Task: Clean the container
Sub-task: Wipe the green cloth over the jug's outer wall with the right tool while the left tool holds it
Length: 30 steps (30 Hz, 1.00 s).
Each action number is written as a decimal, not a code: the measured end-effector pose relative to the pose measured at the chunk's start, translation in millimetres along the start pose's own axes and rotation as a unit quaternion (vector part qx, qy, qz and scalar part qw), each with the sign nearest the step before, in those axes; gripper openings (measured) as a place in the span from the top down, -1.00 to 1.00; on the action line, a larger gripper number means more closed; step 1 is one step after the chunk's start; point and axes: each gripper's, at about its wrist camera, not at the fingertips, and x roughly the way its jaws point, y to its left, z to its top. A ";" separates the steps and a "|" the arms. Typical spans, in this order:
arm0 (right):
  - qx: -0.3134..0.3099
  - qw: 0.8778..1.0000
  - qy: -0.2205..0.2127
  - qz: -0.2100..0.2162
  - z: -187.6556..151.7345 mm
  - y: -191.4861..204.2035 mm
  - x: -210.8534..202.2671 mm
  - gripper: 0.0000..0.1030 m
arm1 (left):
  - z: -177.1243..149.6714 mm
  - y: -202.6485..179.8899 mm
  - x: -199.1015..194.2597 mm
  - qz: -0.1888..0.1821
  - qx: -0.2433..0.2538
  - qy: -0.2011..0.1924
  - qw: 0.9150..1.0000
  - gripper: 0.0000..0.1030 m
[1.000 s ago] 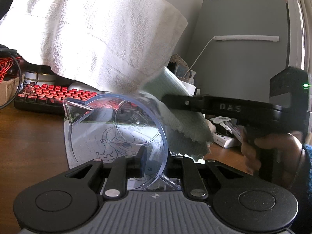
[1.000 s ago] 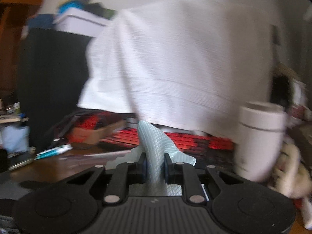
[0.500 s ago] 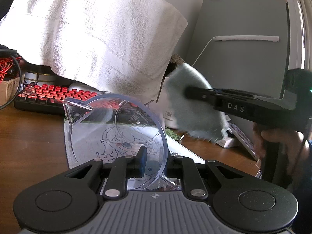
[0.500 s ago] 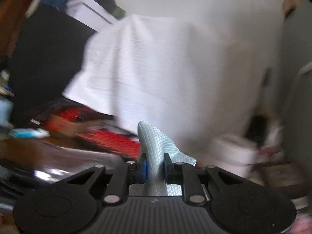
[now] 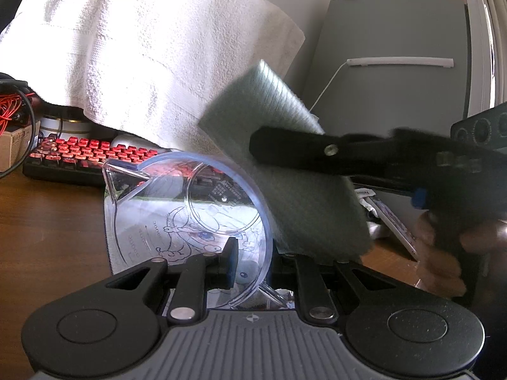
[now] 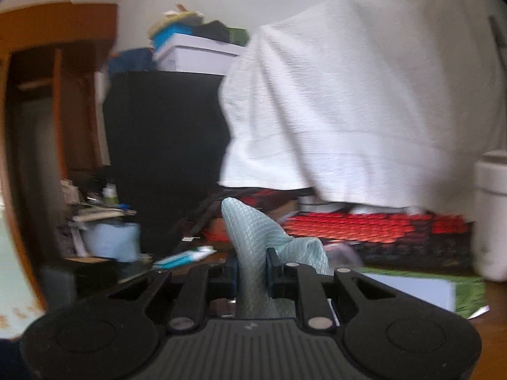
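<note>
1. The left gripper (image 5: 250,261) is clamped on the rim wall of the clear plastic measuring jug with a pouring spout and printed cartoon markings (image 5: 187,215), which it holds tipped on its side above the brown wooden counter (image 5: 47,221), mouth facing the camera.
2. The right gripper (image 6: 252,264) is closed on a pale green waffle-weave cleaning cloth (image 6: 253,240); in the left wrist view that cloth (image 5: 285,174) hangs just beside the jug's right rim, outside the mouth.
3. No wiping contact inside the jug shows now, and I cannot tell whether its walls carry any dirt or moisture.
4. Judging from this, the holding and cloth pick-up are done; wiping the interior, and perhaps the outside, looks unfinished.
</note>
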 end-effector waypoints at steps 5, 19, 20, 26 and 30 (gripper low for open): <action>-0.027 1.000 -0.003 -0.002 -1.8 5.9 -1.8 0.70 | -0.3 -0.5 0.0 0.002 -0.001 0.000 1.000 0.72; 0.054 0.993 -0.034 -0.103 -3.0 -47.8 -2.6 0.70 | -0.3 -0.5 0.8 0.003 0.000 0.000 1.000 0.72; 0.054 0.993 -0.034 -0.102 -3.5 -46.9 -2.1 0.70 | -0.4 -0.7 0.7 0.003 0.000 0.000 1.000 0.72; 0.027 0.998 -0.025 -0.045 -4.3 -27.6 1.5 0.69 | -0.4 -1.3 -0.3 0.003 0.000 0.000 1.000 0.72; -0.002 1.000 -0.014 -0.007 -5.6 -9.3 3.7 0.69 | -0.2 -1.4 -0.4 0.005 -0.001 0.000 1.000 0.72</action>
